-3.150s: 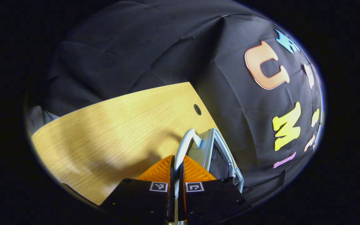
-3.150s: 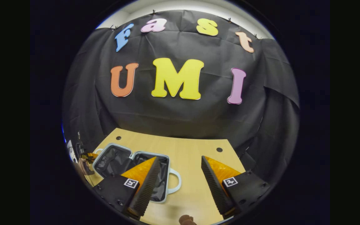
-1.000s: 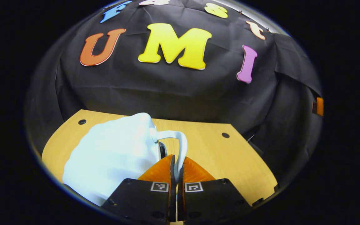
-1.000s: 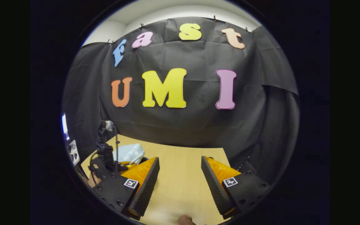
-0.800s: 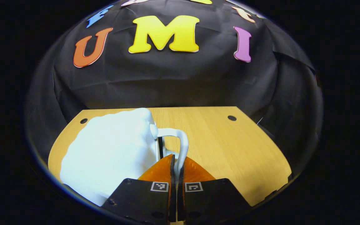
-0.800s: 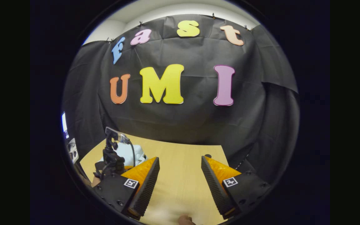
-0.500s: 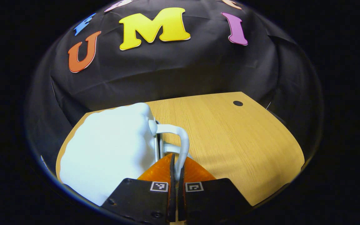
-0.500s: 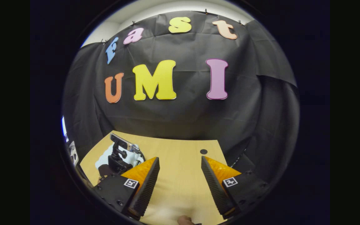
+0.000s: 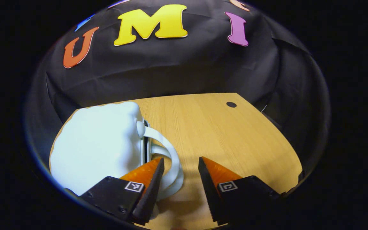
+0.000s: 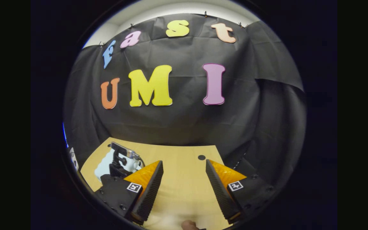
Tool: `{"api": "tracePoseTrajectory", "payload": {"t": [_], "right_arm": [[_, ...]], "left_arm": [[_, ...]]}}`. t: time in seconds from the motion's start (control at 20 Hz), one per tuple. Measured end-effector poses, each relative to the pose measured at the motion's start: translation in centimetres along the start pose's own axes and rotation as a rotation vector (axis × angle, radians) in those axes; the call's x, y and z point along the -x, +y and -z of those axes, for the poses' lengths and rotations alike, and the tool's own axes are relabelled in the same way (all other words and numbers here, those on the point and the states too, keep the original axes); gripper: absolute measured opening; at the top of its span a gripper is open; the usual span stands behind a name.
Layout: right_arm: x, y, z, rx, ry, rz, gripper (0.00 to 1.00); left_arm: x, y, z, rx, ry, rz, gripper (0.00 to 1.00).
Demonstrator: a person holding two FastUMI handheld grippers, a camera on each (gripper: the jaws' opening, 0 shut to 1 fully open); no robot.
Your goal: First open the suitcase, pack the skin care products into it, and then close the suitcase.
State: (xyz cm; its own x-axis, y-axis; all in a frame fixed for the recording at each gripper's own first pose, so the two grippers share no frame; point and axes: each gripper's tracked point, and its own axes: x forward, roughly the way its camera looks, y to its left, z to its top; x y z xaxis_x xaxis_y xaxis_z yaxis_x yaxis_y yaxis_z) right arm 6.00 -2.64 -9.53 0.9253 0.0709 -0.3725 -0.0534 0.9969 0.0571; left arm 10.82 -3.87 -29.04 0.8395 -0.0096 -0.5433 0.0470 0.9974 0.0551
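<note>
The pale blue suitcase (image 9: 97,143) lies closed on the wooden table (image 9: 235,143), at the left of the left gripper view. Its two white handles (image 9: 163,142) lie one over the other and curve out toward me. My left gripper (image 9: 179,166) is open; the handle loop passes just inside its left finger, and the fingers do not press on it. In the right gripper view the suitcase (image 10: 102,167) is small at the far left, with the left gripper's camera mount (image 10: 121,153) in front of it. My right gripper (image 10: 184,169) hangs open over bare table with nothing between its fingers.
The table (image 10: 184,159) has a round hole (image 9: 231,104) near its far right corner, also seen as a hole (image 10: 201,157) in the right gripper view. Black cloth walls close off the back and right. A small brown rounded thing (image 10: 188,225) pokes in at the bottom edge.
My left gripper swung the open lid over by its handle until the suitcase was shut. It has now opened and let the handle go. The right gripper only drifted slightly.
</note>
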Motion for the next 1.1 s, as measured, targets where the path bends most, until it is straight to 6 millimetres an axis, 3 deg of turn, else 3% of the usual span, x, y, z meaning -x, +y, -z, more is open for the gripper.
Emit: {"api": "tracePoseTrajectory", "payload": {"t": [0.15, 0.25, 0.4, 0.6, 0.8, 1.0, 1.1], "right_arm": [[0.0, 0.5, -0.5, -0.015, -0.026, 0.049, 0.79], [0.4, 1.9, -1.7, -0.023, -0.079, 0.071, 0.79], [0.4, 5.9, -2.3, -0.011, -0.118, 0.051, 0.80], [0.2, 11.6, -2.2, 0.008, -0.133, -0.001, 0.78], [0.7, 15.9, -2.6, 0.023, -0.151, -0.045, 0.80], [1.5, 18.5, -3.3, 0.042, -0.181, -0.059, 0.80], [1.8, 19.3, -3.6, 0.046, -0.192, -0.062, 0.80]], "left_arm": [[3.4, 2.2, -3.4, 0.016, -0.076, -0.006, 0.85], [6.6, 4.8, -6.0, 0.025, -0.152, -0.032, 0.91], [10.8, 8.6, -8.7, 0.044, -0.225, -0.064, 1.00], [15.2, 14.1, -11.1, 0.076, -0.296, -0.119, 1.00], [18.3, 17.4, -14.1, 0.069, -0.397, -0.125, 0.99], [20.0, 19.5, -15.8, 0.040, -0.454, -0.148, 0.99], [20.2, 19.7, -16.3, 0.038, -0.468, -0.138, 0.99]]}}
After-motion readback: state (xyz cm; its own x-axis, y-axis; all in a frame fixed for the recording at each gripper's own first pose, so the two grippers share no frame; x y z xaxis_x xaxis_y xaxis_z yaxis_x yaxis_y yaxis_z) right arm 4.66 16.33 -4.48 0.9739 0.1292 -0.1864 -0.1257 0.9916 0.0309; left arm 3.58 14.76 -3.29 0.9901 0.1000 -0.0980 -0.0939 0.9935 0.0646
